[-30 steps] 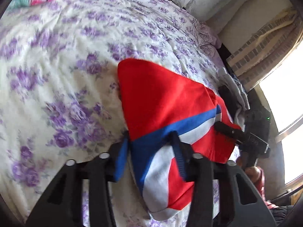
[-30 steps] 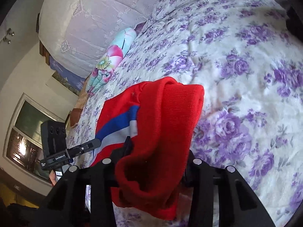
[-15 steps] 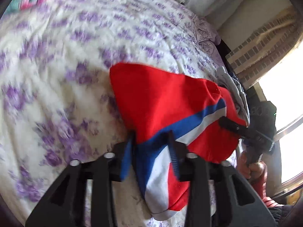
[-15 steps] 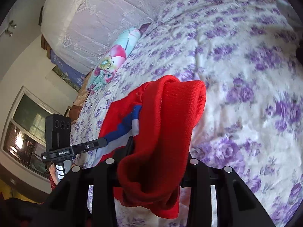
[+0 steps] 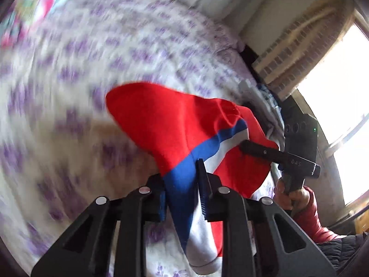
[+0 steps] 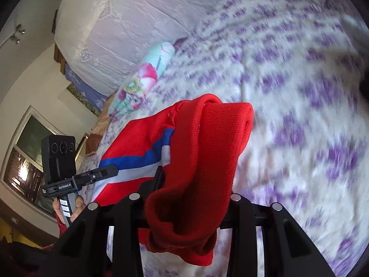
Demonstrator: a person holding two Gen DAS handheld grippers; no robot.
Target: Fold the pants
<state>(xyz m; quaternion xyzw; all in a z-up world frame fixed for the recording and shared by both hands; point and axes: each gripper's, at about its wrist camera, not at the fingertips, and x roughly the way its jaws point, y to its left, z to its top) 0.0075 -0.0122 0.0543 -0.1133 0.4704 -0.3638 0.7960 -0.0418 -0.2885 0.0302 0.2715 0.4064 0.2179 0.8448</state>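
Red pants [image 5: 166, 127] with a blue and white side stripe hang lifted over the bed, stretched between both grippers. In the left wrist view my left gripper [image 5: 182, 191] has the blue stripe between its pads, and its jaws are closing on the cloth. My right gripper [image 5: 251, 146] grips the far red edge there, held by a hand [image 5: 293, 196]. In the right wrist view my right gripper [image 6: 191, 196] is shut on a thick ribbed red band of the pants [image 6: 207, 152], which drapes over and hides its right finger. The left gripper [image 6: 110, 172] shows at the left.
A bedsheet [image 5: 69, 80] with purple flowers, blurred by motion, spreads beneath. A floral pillow [image 6: 143, 80] and a white lace cover [image 6: 129, 23] lie at the head. Grey and white clothes [image 5: 265, 101] sit at the bed's edge by a bright window [image 5: 334, 87].
Both grippers have risen and taken the pants higher off the sheet. The left jaws have drawn in tighter on the blue stripe. The right grip on the red band is unchanged.
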